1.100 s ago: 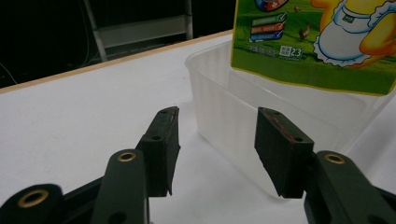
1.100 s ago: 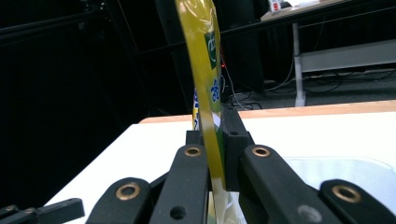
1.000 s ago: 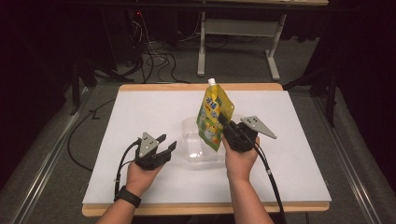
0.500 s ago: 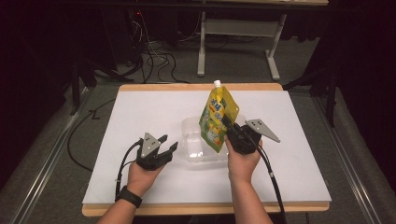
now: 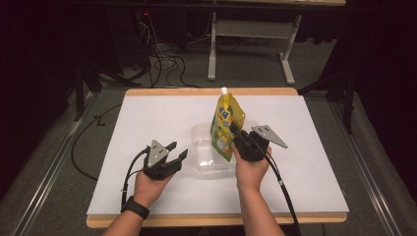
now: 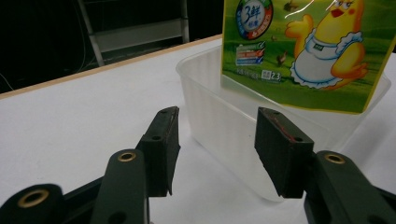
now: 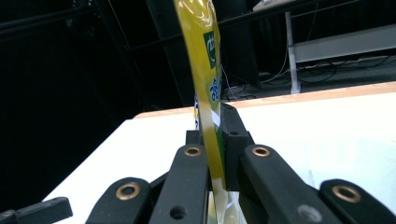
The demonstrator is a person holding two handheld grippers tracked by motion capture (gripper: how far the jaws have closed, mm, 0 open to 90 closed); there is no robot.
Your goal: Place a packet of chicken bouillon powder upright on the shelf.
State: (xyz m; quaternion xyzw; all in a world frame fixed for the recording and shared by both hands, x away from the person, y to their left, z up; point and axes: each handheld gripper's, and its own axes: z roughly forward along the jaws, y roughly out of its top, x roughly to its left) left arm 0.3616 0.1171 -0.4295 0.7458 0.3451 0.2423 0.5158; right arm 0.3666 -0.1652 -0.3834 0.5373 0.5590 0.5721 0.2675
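My right gripper [image 5: 235, 138] clamps the yellow pouch [image 5: 225, 127] upright over the clear tub [image 5: 202, 147] mid-worktop; my left gripper [image 5: 176, 151] – jaws half apart, empty – sits beside it.

We see a bench [image 5: 147, 128] with a white top and a pale wooden rim showing along its far and near edges. Beyond the far edge we note a grey floor [image 5: 162, 81], on which a tangle of dark cables [image 5: 157, 61] lies near the far left corner. Past the far right half of the bench stands a light grey metal frame [image 5: 253, 29], its two legs resting on the floor. Along the left edge a metal rail [image 5: 46, 172] runs on the floor, and a similar rail [image 5: 376, 182] follows the right edge. The background beyond is dark.
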